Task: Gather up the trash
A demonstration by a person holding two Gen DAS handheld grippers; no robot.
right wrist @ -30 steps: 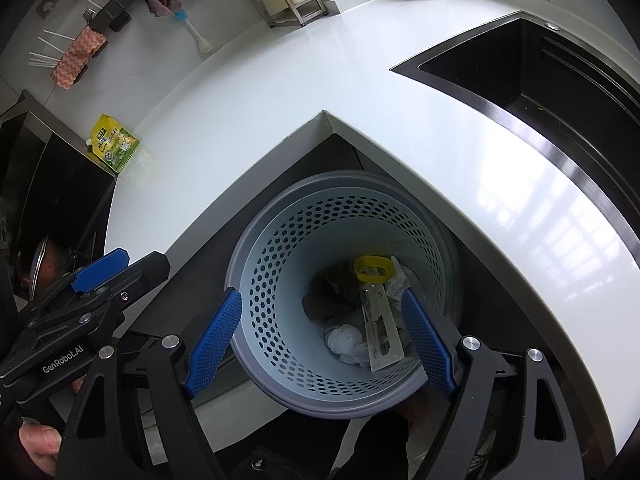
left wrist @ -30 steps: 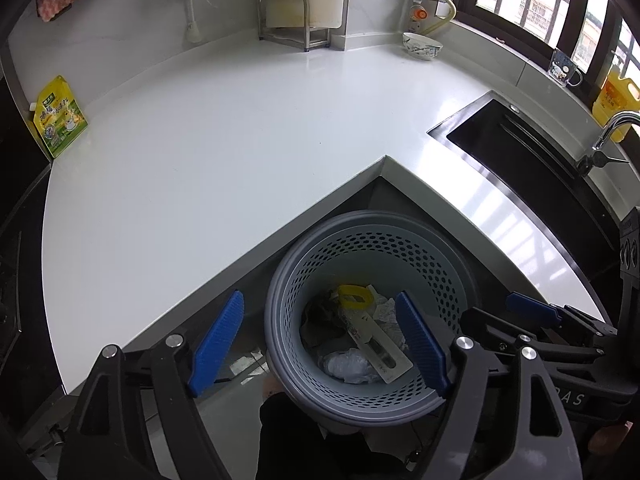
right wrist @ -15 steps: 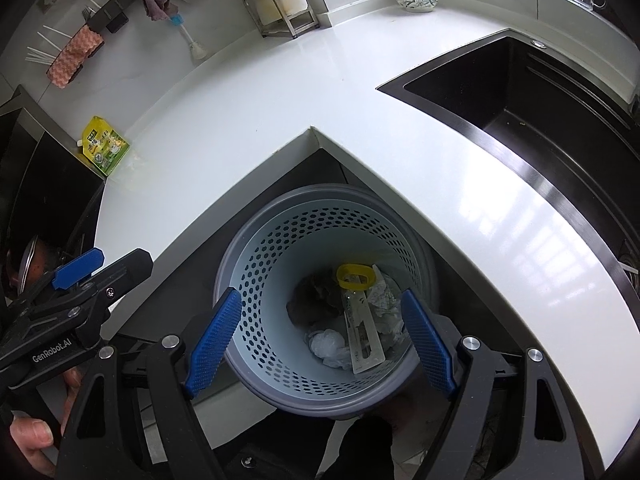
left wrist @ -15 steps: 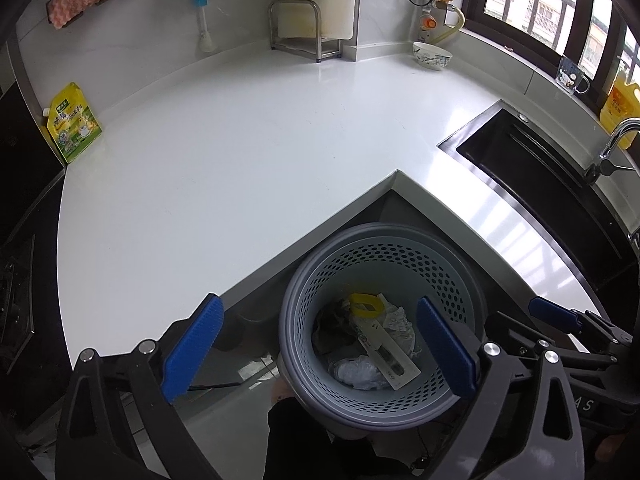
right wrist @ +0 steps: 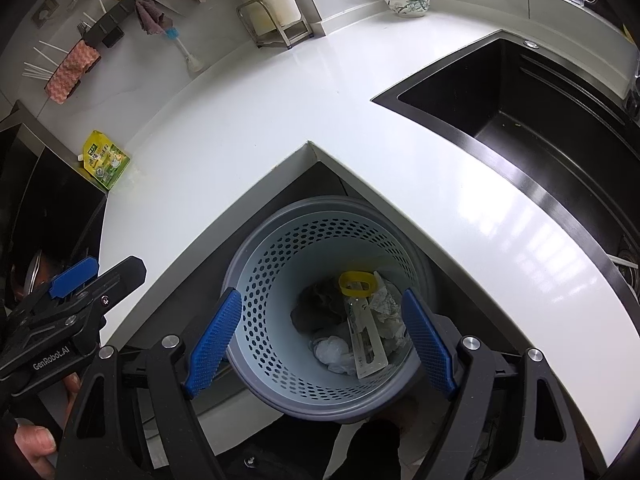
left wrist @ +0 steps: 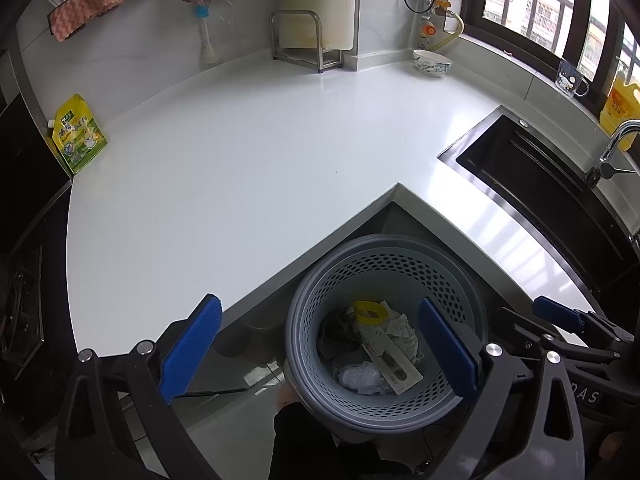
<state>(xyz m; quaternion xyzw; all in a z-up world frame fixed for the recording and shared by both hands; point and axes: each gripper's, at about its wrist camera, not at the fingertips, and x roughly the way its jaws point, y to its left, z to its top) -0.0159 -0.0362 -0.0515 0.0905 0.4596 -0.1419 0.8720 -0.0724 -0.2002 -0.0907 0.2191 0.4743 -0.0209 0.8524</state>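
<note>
A grey-blue perforated bin (left wrist: 384, 242) stands on the floor in the counter's inner corner, also seen in the right wrist view (right wrist: 320, 202). Inside lie a flat white package with a yellow hanger (left wrist: 390, 356) (right wrist: 366, 336), crumpled paper (left wrist: 402, 328), a white plastic wad (left wrist: 358, 376) (right wrist: 332, 350) and a dark scrap (left wrist: 336, 332). My left gripper (left wrist: 318, 302) hangs over the bin's left side, open very wide and holding nothing. My right gripper (right wrist: 320, 294) hovers above the bin, open and holding nothing. Each gripper shows at the edge of the other's view.
White L-shaped counter (left wrist: 240, 168) wraps the bin. A black sink (left wrist: 540, 184) with a faucet (left wrist: 612, 140) is on the right. A yellow-green pouch (left wrist: 76, 140), a bowl (left wrist: 432, 63), a metal rack (left wrist: 304, 40) and a yellow bottle (left wrist: 622, 100) stand along the back. A hob lies at far left.
My left gripper's jaws have spread much wider. The right gripper's jaws are unchanged, and the trash in the bin lies as before.
</note>
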